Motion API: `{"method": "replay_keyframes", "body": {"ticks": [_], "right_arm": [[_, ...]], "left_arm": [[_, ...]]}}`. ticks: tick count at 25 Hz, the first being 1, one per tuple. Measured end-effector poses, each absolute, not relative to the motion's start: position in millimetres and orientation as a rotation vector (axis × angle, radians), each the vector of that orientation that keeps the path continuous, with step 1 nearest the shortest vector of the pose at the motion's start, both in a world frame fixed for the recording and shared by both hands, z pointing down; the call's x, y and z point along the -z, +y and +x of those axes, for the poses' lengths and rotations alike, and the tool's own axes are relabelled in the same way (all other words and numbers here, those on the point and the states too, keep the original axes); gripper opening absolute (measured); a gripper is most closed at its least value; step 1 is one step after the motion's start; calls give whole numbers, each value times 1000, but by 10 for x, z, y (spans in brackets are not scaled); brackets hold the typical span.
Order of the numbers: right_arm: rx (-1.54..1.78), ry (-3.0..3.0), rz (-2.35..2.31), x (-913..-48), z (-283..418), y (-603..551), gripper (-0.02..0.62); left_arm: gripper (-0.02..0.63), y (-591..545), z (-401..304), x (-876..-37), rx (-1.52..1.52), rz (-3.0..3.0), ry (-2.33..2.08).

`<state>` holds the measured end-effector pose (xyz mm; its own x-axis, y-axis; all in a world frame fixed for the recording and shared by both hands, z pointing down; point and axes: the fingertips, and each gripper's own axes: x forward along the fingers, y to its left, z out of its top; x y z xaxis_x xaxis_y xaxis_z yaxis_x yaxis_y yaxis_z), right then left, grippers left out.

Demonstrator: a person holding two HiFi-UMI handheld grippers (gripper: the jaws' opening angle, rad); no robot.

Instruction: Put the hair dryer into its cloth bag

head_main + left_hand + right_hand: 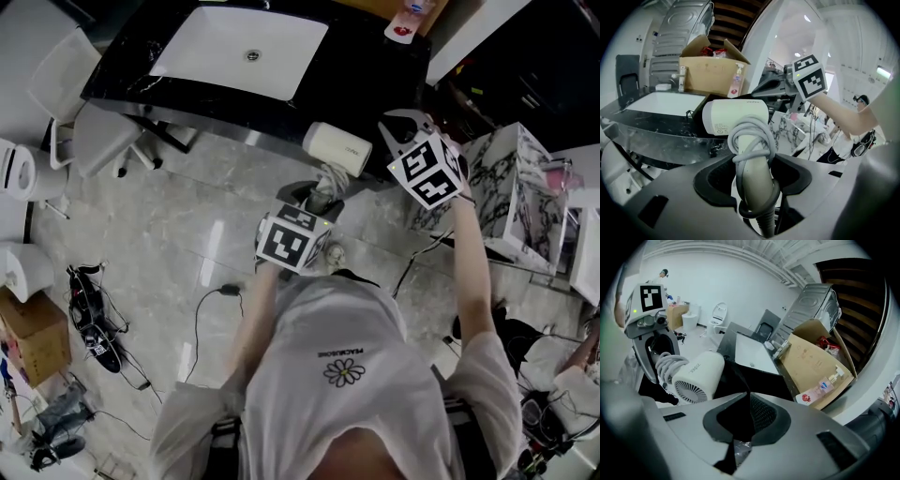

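Overhead head view of a person on a marble floor point(187, 216), a gripper in each hand, facing a black counter point(375, 56) with a white sink point(239, 52) set into it.

At centre frame, the left gripper point(317, 199): clenched on the handle of the hair dryer point(336, 148), jaws closed only as far as the handle allows. In the left gripper view, looking along the jaws, the handle upright between both pads with the grey cord point(752, 136) coiled round it and looped below. White barrel lying crosswise above the jaws. Dryer held in the air at the counter's front edge, at 12 o'clock from the left gripper's marker cube point(292, 239).

At 2 o'clock from the left one, the right gripper point(403, 122), just beside the dryer's barrel: jaws pressed together with no gap showing, pinching a fold of black fabric, apparently the cloth bag point(731, 380). In the right gripper view, black cloth rising from the jaw tips toward 11 o'clock, with the dryer's grilled end just beyond it at 10 o'clock. Dryer wholly outside the bag.

Past the sink, at 2 o'clock in the right gripper view, an open cardboard box point(811, 357) with a pump bottle point(820, 390) against its front.
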<state>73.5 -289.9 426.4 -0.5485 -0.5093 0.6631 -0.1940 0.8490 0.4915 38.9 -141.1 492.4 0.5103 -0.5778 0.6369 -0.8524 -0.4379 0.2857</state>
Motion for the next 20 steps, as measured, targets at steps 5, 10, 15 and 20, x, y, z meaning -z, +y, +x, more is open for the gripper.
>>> {"method": "replay_keyframes", "body": {"ticks": [5, 10, 15, 20], "right_arm": [[469, -2173, 549, -4168, 722, -2894, 23], [511, -2174, 546, -4113, 708, -2804, 23], [564, -2172, 563, -4053, 753, -2754, 23], [586, -2194, 572, -3935, 770, -2733, 23]], "left_arm": [[244, -1425, 495, -4943, -590, 2155, -1072], [244, -1553, 536, -4910, -608, 2151, -1058], [244, -1834, 522, -4841, -713, 2175, -1085], [244, -2118, 505, -4804, -756, 2157, -1117]]}}
